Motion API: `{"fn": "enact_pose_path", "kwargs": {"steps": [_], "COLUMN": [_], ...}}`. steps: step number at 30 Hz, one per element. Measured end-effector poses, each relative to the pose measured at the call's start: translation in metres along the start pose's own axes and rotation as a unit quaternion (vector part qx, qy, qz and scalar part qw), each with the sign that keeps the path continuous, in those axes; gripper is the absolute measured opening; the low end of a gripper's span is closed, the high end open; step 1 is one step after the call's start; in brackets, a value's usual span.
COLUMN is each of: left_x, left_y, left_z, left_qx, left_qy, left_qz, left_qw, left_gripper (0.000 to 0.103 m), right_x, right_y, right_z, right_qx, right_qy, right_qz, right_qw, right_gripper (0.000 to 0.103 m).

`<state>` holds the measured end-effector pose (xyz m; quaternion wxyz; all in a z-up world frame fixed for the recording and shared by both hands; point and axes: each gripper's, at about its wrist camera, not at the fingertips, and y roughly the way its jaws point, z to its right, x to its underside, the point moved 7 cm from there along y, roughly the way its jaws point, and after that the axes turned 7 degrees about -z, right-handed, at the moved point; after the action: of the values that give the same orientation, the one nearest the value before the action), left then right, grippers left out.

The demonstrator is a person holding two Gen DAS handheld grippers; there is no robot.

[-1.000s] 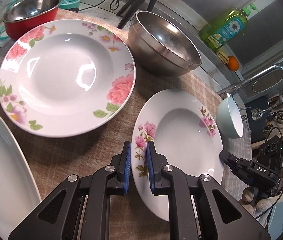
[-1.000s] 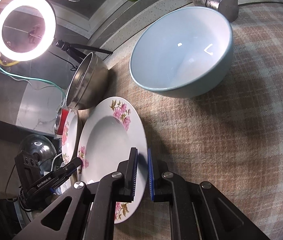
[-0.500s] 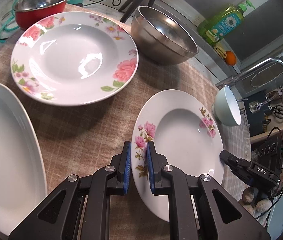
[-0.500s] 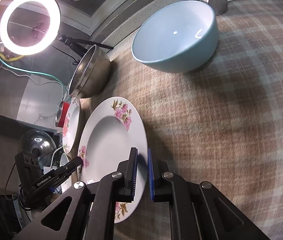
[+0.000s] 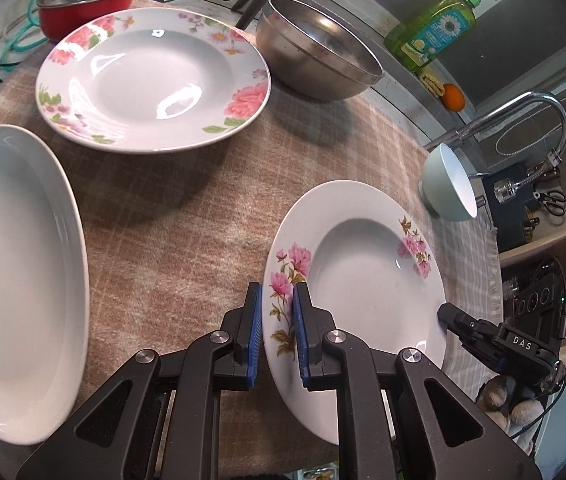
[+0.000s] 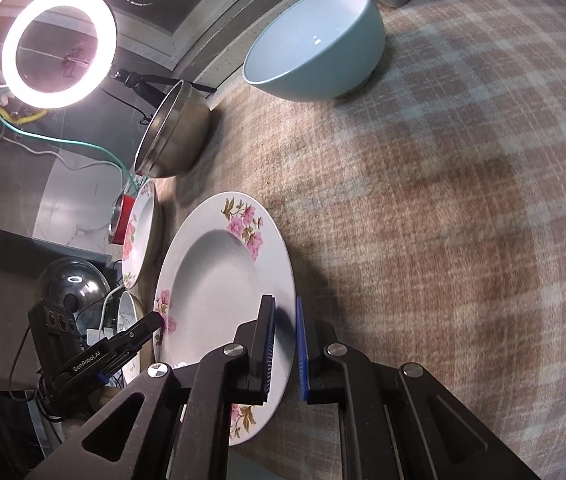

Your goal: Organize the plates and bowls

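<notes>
A small white plate with pink flowers (image 5: 367,276) is held above the checked cloth by both grippers. My left gripper (image 5: 276,328) is shut on its near-left rim. My right gripper (image 6: 283,344) is shut on the opposite rim of the same plate (image 6: 219,284). A larger flowered plate (image 5: 151,80) lies at the back left, and a plain white oval dish (image 5: 15,264) at the left. A steel bowl (image 5: 315,56), a red bowl (image 5: 87,0) and a pale blue bowl (image 6: 315,52) stand on the cloth.
A green soap bottle (image 5: 435,28), an orange (image 5: 453,96) and a tap (image 5: 523,120) line the back edge. A ring light (image 6: 59,46) on a tripod stands behind the steel bowl. Bare checked cloth (image 6: 443,200) spreads right of the held plate.
Both grippers have lifted and drawn back with the small plate. The large flowered plate, steel bowl and blue bowl now look farther away.
</notes>
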<state>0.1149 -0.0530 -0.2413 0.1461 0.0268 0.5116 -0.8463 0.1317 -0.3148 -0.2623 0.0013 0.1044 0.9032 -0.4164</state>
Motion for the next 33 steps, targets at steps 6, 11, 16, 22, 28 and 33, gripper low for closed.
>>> {"fn": "enact_pose_path", "kwargs": {"steps": [6,11,16,22,28,33], "left_x": [0.004,0.009,0.009,0.009,0.010,0.010], "left_y": [0.000,-0.001,0.000,0.000,0.001,0.002], "left_z": [0.000,-0.002,-0.001,-0.001,0.001,0.001], "left_qx": [0.000,-0.001,-0.005,-0.007,-0.012,-0.013], "left_qy": [0.002,0.004,0.010,0.015,0.020,0.023], "left_qz": [-0.002,-0.003,-0.002,-0.002,-0.002,-0.002], "left_qw": [1.0000,1.0000,0.9999,0.9998,0.9997,0.9996], "left_gripper": [0.013,0.013,0.014,0.015,0.015,0.015], "right_x": [0.009,0.013,0.013,0.016,0.016,0.016], "right_y": [-0.001,0.000,0.000,0.001,0.001,0.001], "right_z": [0.002,0.002,0.001,0.000,0.000,0.000], "right_qx": [0.001,0.002,0.008,0.011,0.013,0.015], "right_qy": [0.002,0.005,0.000,-0.001,-0.001,-0.004], "right_qz": [-0.001,-0.003,-0.003,-0.004,-0.004,-0.004], "right_qw": [1.000,1.000,1.000,1.000,1.000,1.000], "right_gripper": [0.010,0.010,0.010,0.009,0.010,0.010]}}
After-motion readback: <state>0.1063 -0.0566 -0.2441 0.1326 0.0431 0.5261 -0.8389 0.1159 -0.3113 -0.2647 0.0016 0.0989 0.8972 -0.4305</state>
